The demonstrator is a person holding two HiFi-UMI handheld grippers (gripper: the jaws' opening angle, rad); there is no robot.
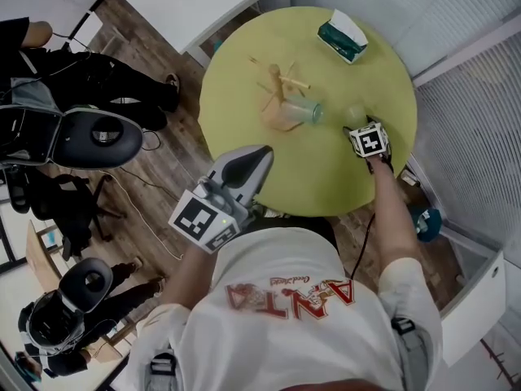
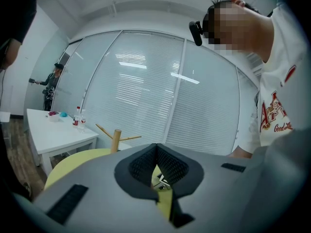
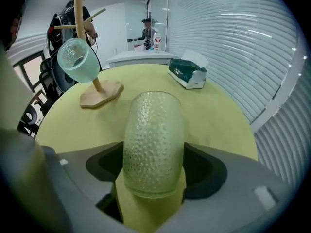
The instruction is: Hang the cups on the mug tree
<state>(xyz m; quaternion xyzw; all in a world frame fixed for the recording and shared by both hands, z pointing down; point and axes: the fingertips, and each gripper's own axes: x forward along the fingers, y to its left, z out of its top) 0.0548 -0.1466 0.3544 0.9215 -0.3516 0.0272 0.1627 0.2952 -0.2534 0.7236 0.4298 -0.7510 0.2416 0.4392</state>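
Left gripper [image 1: 259, 155] at near edge of table [image 1: 326, 177], jaws together, empty. Mug tree [image 1: 277, 80] mid-table, green cup [image 1: 303, 110] hung on it. Dimpled glass cup [image 3: 153, 140] standing between jaws of right gripper [image 3: 153, 165], spread wide, not pinching. Glass likely rigid, slick, breakable, light: take mid-body, gentle squeeze

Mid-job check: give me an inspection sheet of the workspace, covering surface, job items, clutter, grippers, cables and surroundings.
Surface: round yellow-green table.
Job's things: mug tree upright, with a green cup hanging on a peg; clear dimpled cup standing on the table, not yet hung.
Clutter: tissue box near the far rim.
Grippers: right gripper open, the clear dimpled cup between its jaws; left gripper shut and empty, by the near rim.
Cables: thin cable on the wood floor at left.
Surroundings: office chairs and people at left, white table beyond, blinds at right.
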